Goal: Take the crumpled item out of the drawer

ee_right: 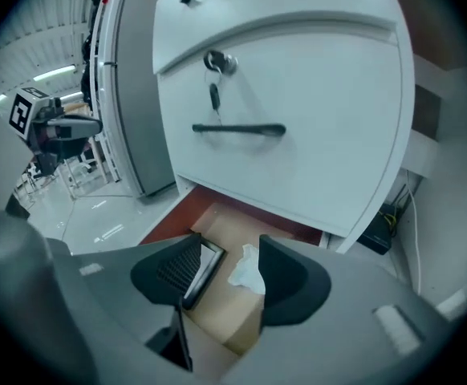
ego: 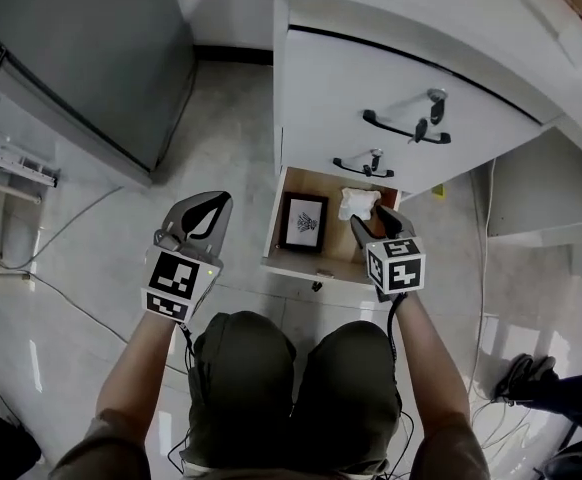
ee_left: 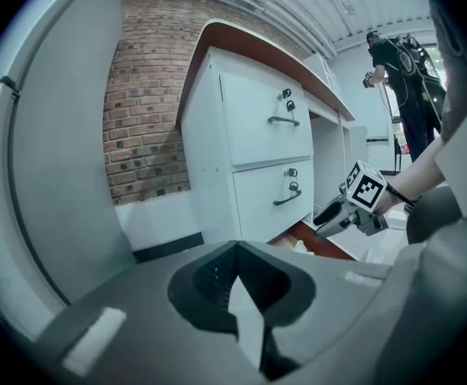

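Crumpled paper (ego: 357,203) lies in the open bottom drawer (ego: 316,265), beside a picture frame (ego: 304,222) | my right gripper (ee_right: 229,251): fingers apart, holding nothing, paper showing in their gap | my left gripper (ee_left: 235,249): fingers closed together, holding nothing, well left of the drawer

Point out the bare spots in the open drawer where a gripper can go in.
Bare wood runs between the picture frame and the crumpled item, and on toward the drawer front. The back right corner is crowded: the crumpled item lies there with the right gripper above it.
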Demonstrator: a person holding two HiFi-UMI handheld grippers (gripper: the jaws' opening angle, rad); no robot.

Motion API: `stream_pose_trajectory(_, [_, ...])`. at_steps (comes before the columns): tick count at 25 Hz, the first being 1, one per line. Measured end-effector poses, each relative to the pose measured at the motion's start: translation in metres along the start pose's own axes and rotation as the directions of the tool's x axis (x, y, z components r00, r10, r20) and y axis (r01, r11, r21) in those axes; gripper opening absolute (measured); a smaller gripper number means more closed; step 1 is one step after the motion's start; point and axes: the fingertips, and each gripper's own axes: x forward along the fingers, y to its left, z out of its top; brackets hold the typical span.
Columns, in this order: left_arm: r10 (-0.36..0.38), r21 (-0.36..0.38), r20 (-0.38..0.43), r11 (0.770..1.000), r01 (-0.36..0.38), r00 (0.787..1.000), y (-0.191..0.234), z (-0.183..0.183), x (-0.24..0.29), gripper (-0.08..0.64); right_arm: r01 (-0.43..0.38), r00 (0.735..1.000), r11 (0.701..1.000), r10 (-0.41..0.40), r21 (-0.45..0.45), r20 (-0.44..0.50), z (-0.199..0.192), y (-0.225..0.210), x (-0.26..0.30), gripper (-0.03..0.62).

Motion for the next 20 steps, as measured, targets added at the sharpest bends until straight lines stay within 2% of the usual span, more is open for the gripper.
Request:
stream_pose_trajectory(4, [0.003, 0.023, 0.006, 1.0, -0.003, 1.0, -0.004, -0.019, 0.02, 0.002, 0.077, 0.996, 0.997, -0.075, 0.025, -0.055, -0.024, -0.017, 0.034, 0.25])
stream_pose_trajectory(8, [-0.001, 0.001, 0.012, 1.0, 0.001, 1.0, -0.008, -0.035, 0.035, 0.002, 0.101, 0.991, 0.991, -0.092, 0.09, -0.097, -0.039, -0.025, 0.062, 0.244])
stream_pose_trajectory(11, [0.006, 0.02, -0.008, 1.0, -0.006, 1.0, -0.01, -0.046, 0.045, 0.002, 0.125, 0.983, 0.986, -0.108, 0.112, -0.146, -0.051, -0.03, 0.079, 0.244])
stream_pose_trajectory(14, [-0.001, 0.04, -0.022, 0.999, 0.002, 1.0, -0.011, -0.054, 0.052, 0.002, 0.178, 0.968, 0.98, -0.158, 0.09, -0.195, -0.058, -0.036, 0.092, 0.244])
stream_pose_trajectory(17, [-0.004, 0.036, -0.03, 0.999, 0.005, 1.0, -0.009, -0.06, 0.059, 0.0, 0.218, 0.958, 0.975, -0.205, 0.049, -0.2, -0.053, -0.04, 0.103, 0.236])
stream_pose_trajectory(20, [-0.013, 0.025, -0.034, 1.0, 0.013, 0.999, -0.011, -0.063, 0.063, 0.002, 0.232, 0.955, 0.964, -0.199, 0.133, -0.22, -0.057, -0.039, 0.106, 0.229])
